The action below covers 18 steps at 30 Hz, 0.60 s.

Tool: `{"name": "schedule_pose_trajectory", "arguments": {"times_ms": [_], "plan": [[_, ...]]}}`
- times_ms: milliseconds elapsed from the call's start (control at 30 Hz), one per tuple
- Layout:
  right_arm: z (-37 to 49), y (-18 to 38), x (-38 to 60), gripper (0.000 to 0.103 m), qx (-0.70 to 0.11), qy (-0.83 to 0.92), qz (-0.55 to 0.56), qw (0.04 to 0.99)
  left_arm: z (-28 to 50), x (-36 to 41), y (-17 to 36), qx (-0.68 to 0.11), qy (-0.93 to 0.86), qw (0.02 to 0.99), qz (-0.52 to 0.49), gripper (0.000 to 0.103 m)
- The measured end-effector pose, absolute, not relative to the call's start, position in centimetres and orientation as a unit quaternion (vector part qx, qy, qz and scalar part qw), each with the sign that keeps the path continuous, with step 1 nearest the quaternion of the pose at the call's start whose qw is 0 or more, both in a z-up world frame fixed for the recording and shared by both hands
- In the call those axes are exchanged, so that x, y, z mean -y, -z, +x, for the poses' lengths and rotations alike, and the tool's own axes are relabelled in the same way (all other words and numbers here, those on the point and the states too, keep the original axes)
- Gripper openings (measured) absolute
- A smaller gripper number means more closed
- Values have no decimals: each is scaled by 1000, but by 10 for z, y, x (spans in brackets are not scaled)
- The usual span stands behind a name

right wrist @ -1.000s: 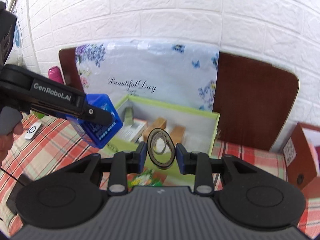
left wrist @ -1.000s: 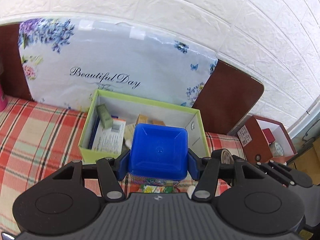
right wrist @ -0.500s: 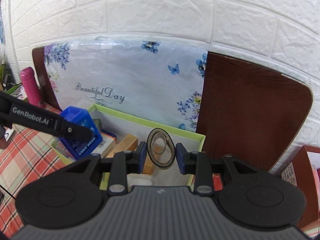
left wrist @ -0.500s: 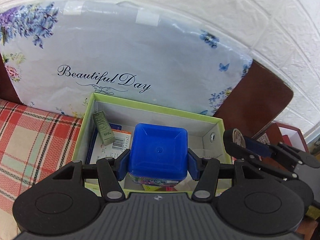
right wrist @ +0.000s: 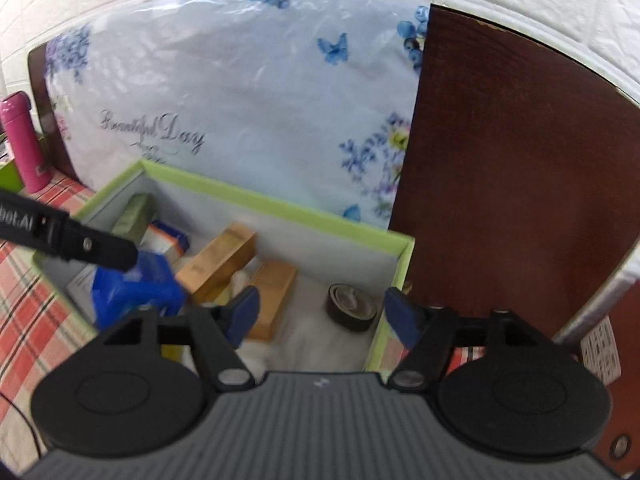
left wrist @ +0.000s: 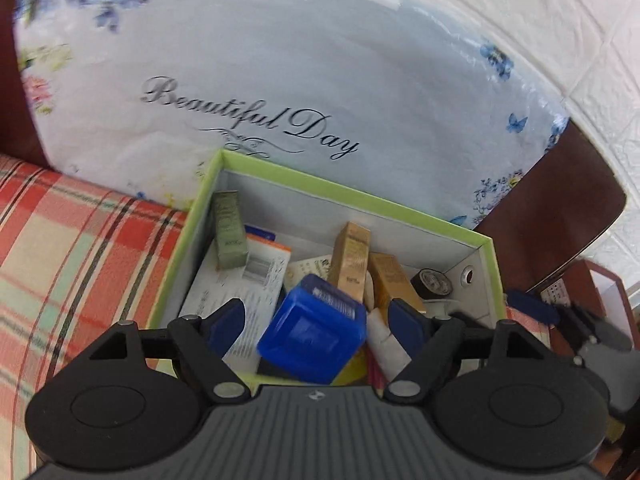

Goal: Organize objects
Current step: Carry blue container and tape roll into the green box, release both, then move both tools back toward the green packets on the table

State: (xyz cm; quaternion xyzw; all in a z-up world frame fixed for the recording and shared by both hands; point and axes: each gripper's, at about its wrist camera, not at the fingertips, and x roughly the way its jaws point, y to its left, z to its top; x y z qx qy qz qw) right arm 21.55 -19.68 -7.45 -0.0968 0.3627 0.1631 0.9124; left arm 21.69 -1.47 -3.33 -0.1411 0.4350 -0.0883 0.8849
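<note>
Left wrist: blue box tilted inside green-rimmed box, between spread fingers of left gripper, untouched | right gripper spread, empty | tape roll lies in box's right corner.

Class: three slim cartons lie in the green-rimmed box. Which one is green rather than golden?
The green carton, leaning alone at the box's left wall; the two golden cartons sit together mid-box.

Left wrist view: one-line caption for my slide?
Open left tool above the tilted blue container in the green box.
</note>
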Motion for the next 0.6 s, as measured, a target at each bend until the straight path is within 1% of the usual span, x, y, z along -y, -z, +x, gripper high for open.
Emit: {"name": "schedule_pose_trajectory", "arguments": {"times_ms": [33,67,133,200,300,467,600], "plan": [[207,74,198,84,-361,-162,-93,913,209,12,32,-431,85,887,-144,82],[199,72,199,86,-361,-161,-88,914,201,9,30,-427,82,889,-144,82],[184,68,202,94,-363,-163,-76,914,186,6,26,-420,76,893,-140,82],[170,64,204,101,-369,-164,-65,912,170,2,20,-414,67,897,-138,82],[148,54,208,103,-372,-161,-51,913,149,-1,9,-400,55,906,-129,82],[118,32,212,103,-372,-165,-37,913,124,2,-19,-367,41,926,-81,82],[90,17,212,103,-358,-169,-42,918,108,4,-38,-342,36,936,-74,84]]}}
